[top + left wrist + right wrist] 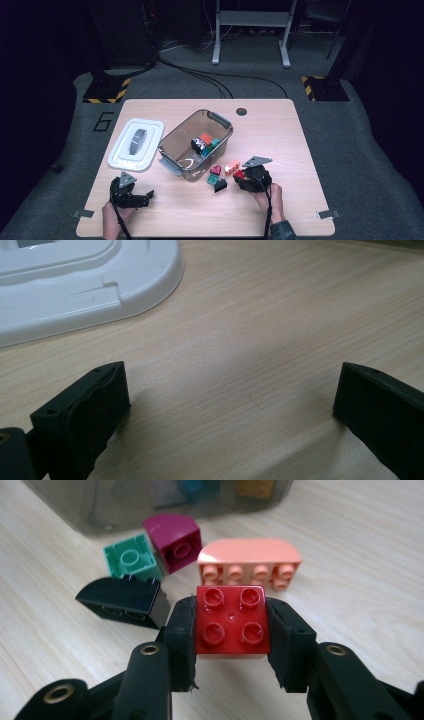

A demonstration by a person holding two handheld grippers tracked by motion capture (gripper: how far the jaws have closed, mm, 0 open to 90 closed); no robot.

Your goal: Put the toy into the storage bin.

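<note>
Two tools rest low over a pale wooden bench (150,210), one in each of a person's hands. We see the right tool (231,625) closed on a red brick (231,621), four studs facing the camera, both black pads pressed flat against its sides. From the high view that red brick (239,174) sits in the right tool (244,176) near the front right of the bench, just beside a small cluster of loose bricks.

Right behind the red brick lies a peach rounded brick (250,560), very close to it. Left of that we find a magenta brick (174,542) touching a green brick (131,559), and a black sloped brick (125,601) just beside the tool's left pad. These crowd the space ahead of the held brick.

Beyond them stands a smoky clear plastic bin (176,142) with more coloured bricks and a dark round item inside. Its white lid (150,145) lies flat to the left of it.

The left tool (230,400) hangs wide open over bare wood, nothing between its pads, the lid's corner (150,285) ahead of it
</note>
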